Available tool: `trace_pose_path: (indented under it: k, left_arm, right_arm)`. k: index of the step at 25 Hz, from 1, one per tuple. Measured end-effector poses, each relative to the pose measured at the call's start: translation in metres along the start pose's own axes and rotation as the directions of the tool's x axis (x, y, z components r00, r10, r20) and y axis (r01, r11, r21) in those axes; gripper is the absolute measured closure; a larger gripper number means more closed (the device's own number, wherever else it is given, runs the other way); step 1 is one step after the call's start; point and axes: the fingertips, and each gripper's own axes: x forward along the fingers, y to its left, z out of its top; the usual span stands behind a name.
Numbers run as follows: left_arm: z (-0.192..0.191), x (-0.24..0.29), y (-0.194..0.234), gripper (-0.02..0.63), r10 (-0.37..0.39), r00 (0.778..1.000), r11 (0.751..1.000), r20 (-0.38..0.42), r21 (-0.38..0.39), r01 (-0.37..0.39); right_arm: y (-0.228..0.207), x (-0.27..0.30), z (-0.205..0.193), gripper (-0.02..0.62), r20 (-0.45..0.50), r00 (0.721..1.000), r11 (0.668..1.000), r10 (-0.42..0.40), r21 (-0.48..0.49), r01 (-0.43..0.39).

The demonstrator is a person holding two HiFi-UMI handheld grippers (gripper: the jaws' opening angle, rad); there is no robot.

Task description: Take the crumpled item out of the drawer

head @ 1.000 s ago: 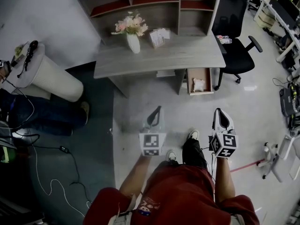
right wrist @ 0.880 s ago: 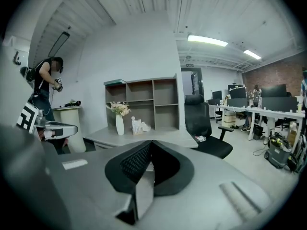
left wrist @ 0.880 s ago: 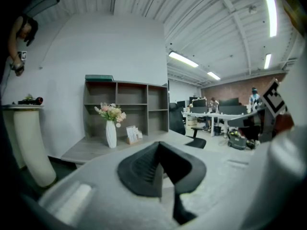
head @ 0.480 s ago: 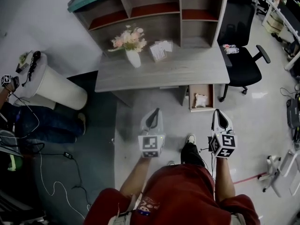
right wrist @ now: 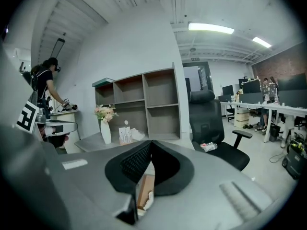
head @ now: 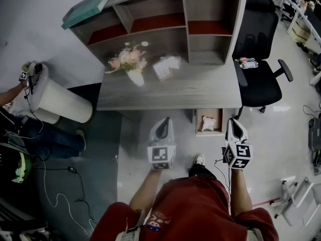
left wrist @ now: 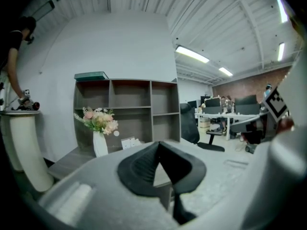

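Near, lower centre: person, both forearms out fwd, grippers pointing slightly down.
L gripper [head: 163, 122] & R gripper [head: 234, 122]: jaws together, empty.
Change: desk [head: 170, 92] & open drawer [head: 199, 127] nearer than a sec ago. Drawer now just ahead of R gripper, so approach looks nearly done; grab not begun.
Crumpled item [head: 208, 123]: white, in drawer, centre-right.
Far: vase [head: 135, 77], chair [head: 258, 79].

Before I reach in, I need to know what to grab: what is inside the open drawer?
One white crumpled item lies on the brown floor of the drawer. The desk top covers its rear, so anything there is hidden.
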Motion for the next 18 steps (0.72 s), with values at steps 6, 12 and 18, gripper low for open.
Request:
trace_pose_path:
  k: [6, 12, 18]
  left_arm:
    - [0.010, 0.041, -0.015, 0.607, 0.023, 1.000, 1.000, 0.007, -0.010, -0.023]
    - [0.018, 0.060, -0.025, 0.607, 0.040, 0.999, 0.999, 0.018, -0.015, -0.040]
    - [0.021, 0.077, -0.024, 0.607, 0.045, 0.999, 0.999, 0.024, -0.012, -0.045]
  right_arm:
    - [-0.034, 0.033, 0.011, 0.595, -0.004, 0.999, 0.999, 0.033, 0.011, -0.033]
    - [-0.048, 0.049, 0.019, 0.595, 0.007, 0.998, 0.998, 0.059, 0.001, -0.059]
    - [-0.058, 0.063, 0.027, 0.594, 0.013, 0.998, 0.998, 0.064, 0.013, -0.064]
